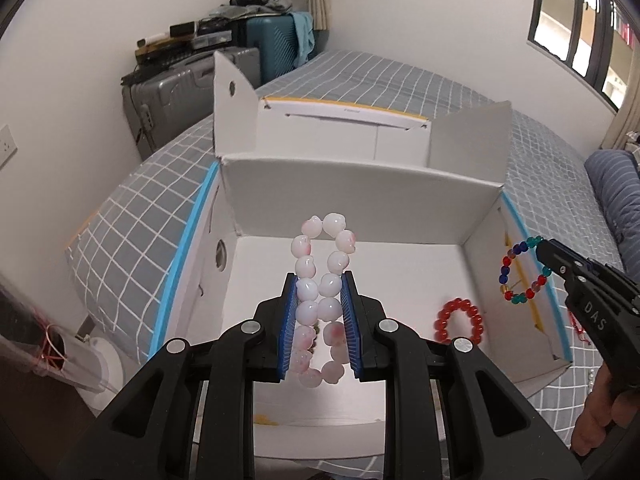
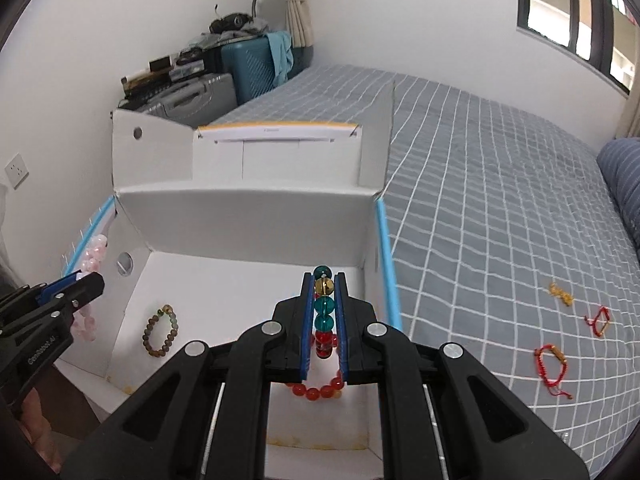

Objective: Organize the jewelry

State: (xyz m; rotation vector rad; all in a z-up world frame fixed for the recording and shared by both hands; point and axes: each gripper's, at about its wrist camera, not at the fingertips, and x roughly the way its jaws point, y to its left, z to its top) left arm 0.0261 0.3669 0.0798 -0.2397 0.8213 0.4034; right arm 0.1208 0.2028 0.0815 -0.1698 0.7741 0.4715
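My left gripper [image 1: 320, 300]: I hold it over the open white box [image 1: 400, 264], its blue pads [image 1: 290, 320] pressed on both sides of the pink-and-white bracelet [image 1: 324, 264], the loop squeezed narrow between them
Pink-and-white bracelet: its top loop stands up past my fingertips, its lower beads hang behind the pads; it is clear of the box floor
My right gripper [image 2: 325, 304]: pinched nearly together on the multicoloured bracelet [image 2: 323, 308], seen edge-on as a single column of teal, amber and red beads between the pads
Multicoloured bracelet: in the left wrist view it hangs as a full ring [image 1: 520, 270] from the tip of my right gripper [image 1: 546, 252], in front of the box's right wall
Red bead bracelet: lying on the box floor near the right wall [image 1: 459, 320]; in the right wrist view it shows just below my jaws [image 2: 320, 390]
Brown bead bracelet [image 2: 161, 332]: flat on the box floor towards the left wall, well apart from the red one
White box: sits on the grey checked bedspread [image 2: 500, 200], lid flaps up at the back, blue tape along its side edges
Left on the bedspread: two red cord bracelets [image 2: 552, 364] [image 2: 599, 321] and a small yellow piece [image 2: 561, 295], out to the right of the box
My hand [image 1: 600, 412]: partly visible below the right gripper's handle
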